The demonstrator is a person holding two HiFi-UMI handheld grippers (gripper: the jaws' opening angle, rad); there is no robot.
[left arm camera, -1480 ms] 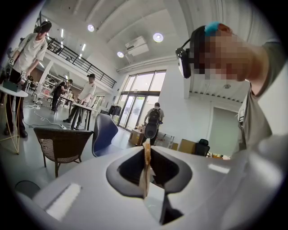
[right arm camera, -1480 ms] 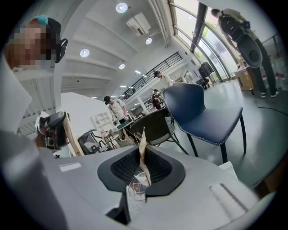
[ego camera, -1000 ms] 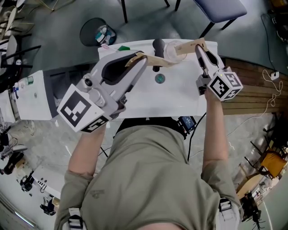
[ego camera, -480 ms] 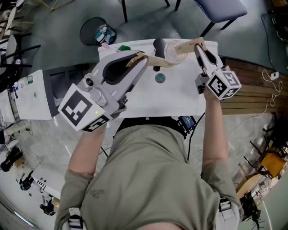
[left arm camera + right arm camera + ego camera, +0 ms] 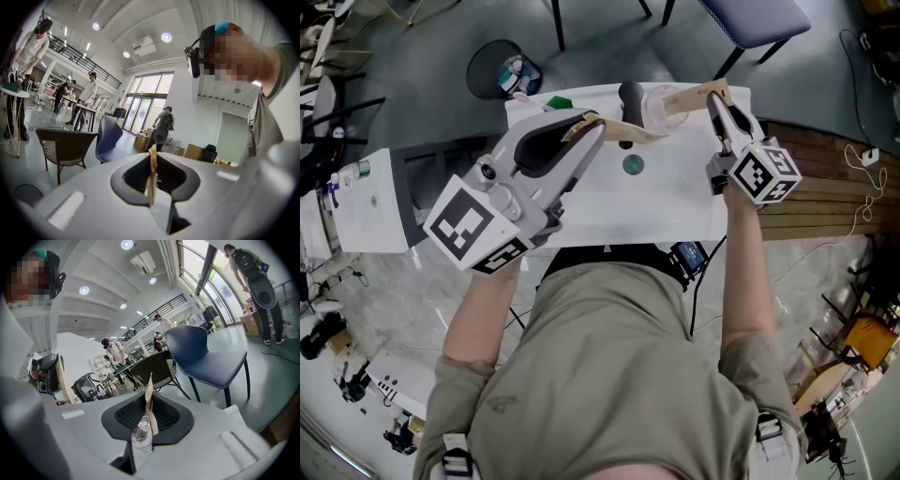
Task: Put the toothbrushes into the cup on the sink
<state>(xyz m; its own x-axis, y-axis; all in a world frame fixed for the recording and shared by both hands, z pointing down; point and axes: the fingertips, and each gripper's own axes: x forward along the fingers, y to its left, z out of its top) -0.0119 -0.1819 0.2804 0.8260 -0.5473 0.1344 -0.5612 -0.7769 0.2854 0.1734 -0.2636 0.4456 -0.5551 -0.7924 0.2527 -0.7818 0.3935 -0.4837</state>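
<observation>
In the head view a clear cup [image 5: 653,109] stands at the back of the white sink [image 5: 675,192], just right of the black tap [image 5: 630,94]. My left gripper [image 5: 598,122] is shut on a bamboo toothbrush [image 5: 630,130] that sticks out rightward, its far end near the tap's base. My right gripper [image 5: 713,95] is shut on a second bamboo toothbrush [image 5: 686,94], whose free end reaches left over the cup. In the left gripper view the brush [image 5: 152,174] shows edge-on between the jaws. In the right gripper view the other brush [image 5: 149,405] stands above the cup [image 5: 140,445].
A drain [image 5: 633,165] sits mid-basin. A green item [image 5: 558,99] and a pink one [image 5: 519,95] lie at the sink's back left corner. Beyond stand a black bin [image 5: 495,62] and a blue chair [image 5: 757,17]. A white cabinet [image 5: 366,202] is on the left, wooden decking [image 5: 825,187] on the right.
Almost nothing: my right gripper has edged slightly left with its brush over the cup. The left gripper holds still.
</observation>
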